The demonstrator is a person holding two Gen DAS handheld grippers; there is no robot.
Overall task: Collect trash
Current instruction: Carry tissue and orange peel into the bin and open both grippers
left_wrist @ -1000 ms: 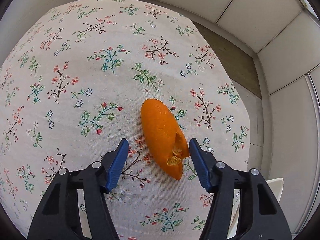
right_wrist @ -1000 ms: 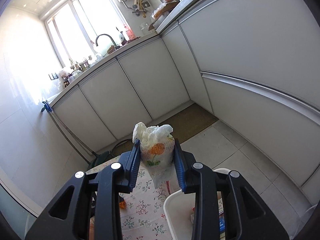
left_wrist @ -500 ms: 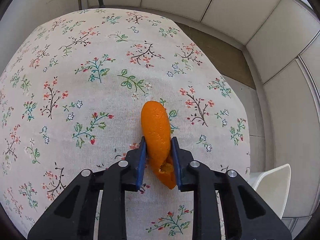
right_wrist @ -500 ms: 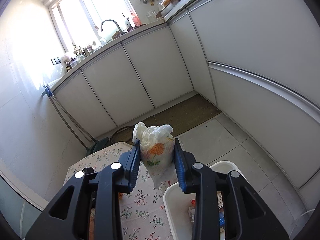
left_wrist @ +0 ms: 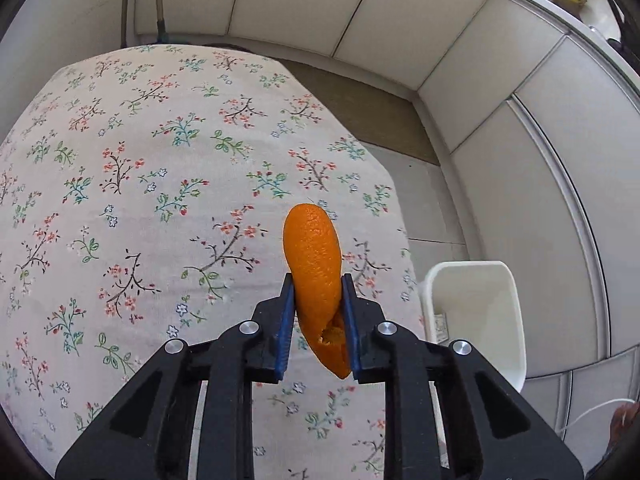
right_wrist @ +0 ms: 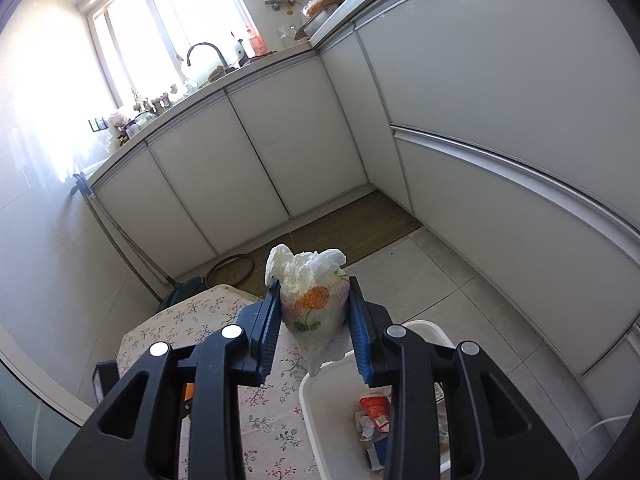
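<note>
Two grippers carrying trash above the floral table and bin.

Left gripper clamps the orange peel near its torn end, clear of the tablecloth; light, pliable. Right gripper pinches a soft, crushable paper cup at mid-body over the white bin.

In the right wrist view the bin at lower centre is cut by the bottom edge and partly hidden behind the right hand-held gripper, so the scraps inside cannot be told apart. Items on the counter at upper left are too small and washed out by window glare. In the left wrist view the desk runs off the left edge.
</note>
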